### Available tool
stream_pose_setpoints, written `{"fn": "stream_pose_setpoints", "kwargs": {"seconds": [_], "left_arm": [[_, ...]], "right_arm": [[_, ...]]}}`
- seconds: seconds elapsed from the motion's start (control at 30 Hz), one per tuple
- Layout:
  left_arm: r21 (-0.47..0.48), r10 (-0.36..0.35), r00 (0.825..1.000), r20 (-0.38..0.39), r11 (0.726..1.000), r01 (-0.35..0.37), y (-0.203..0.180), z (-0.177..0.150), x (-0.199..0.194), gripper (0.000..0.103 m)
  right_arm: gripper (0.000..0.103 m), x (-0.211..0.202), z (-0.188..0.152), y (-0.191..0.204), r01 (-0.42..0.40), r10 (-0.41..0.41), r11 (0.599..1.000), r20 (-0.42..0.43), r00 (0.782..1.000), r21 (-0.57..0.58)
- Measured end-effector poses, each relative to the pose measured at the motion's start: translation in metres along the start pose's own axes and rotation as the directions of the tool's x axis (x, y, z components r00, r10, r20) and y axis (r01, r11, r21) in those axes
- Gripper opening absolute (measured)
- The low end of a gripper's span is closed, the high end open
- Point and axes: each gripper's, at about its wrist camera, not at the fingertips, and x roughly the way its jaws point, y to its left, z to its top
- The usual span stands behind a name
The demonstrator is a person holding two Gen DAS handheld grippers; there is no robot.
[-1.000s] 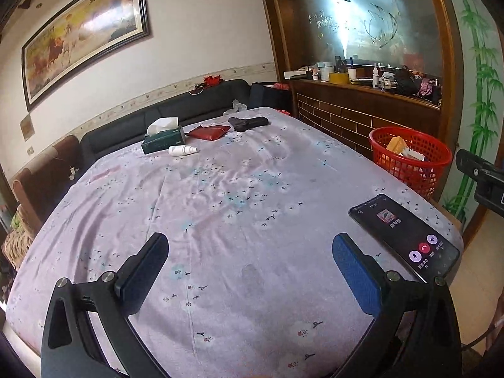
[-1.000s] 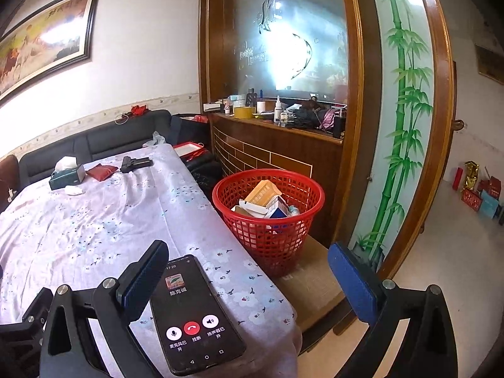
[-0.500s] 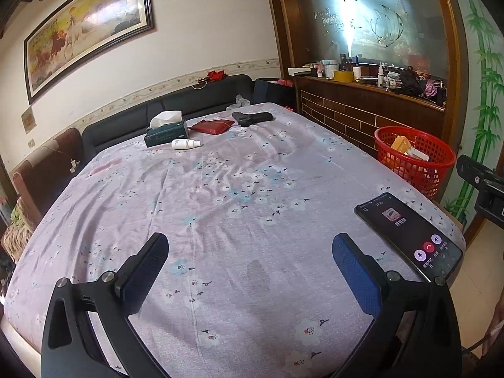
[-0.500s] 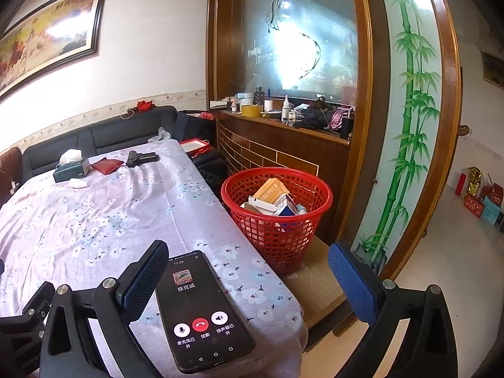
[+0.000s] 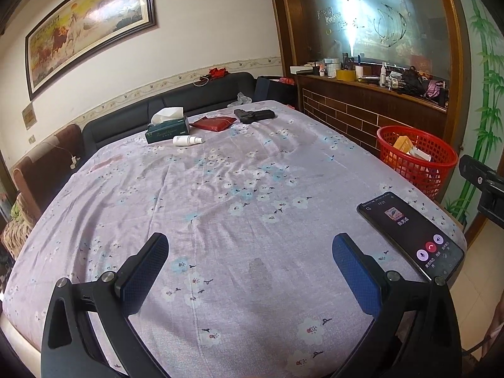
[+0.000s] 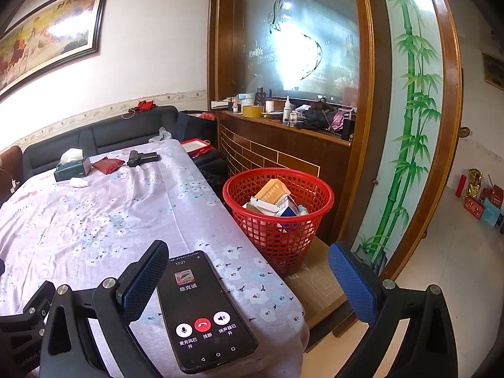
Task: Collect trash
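My left gripper [image 5: 249, 271] hangs over the flowered sheet [image 5: 220, 195] with its fingers [image 5: 356, 277] wide apart and nothing between them. A phone [image 5: 409, 233] lies near right; the red basket [image 5: 415, 157] stands beyond it.

Phone [image 6: 204, 312] lit, flat on floral tablecloth [image 5: 220, 189]; tissue box [image 5: 167, 129] far.

Left hand-held gripper [image 5: 249, 271] and right hand-held gripper [image 6: 247, 274] — identical build: black angular frames, silver screws at the joints, two fingers faced with blue cross-hatched pads [image 5: 354, 275].
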Motion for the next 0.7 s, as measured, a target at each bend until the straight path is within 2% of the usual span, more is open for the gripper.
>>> {"fn": "stream_pose_setpoints", "kwargs": {"seconds": [0.7], "left_arm": [[-0.013,0.0,1.0,-0.021,1.0,0.0,0.0033,-0.0032,0.0049,0.103]], "right_arm": [[0.103,0.0031,-0.0008,0.0078,-0.014,0.014,1.0,-0.004,1.0,-0.019]]}}
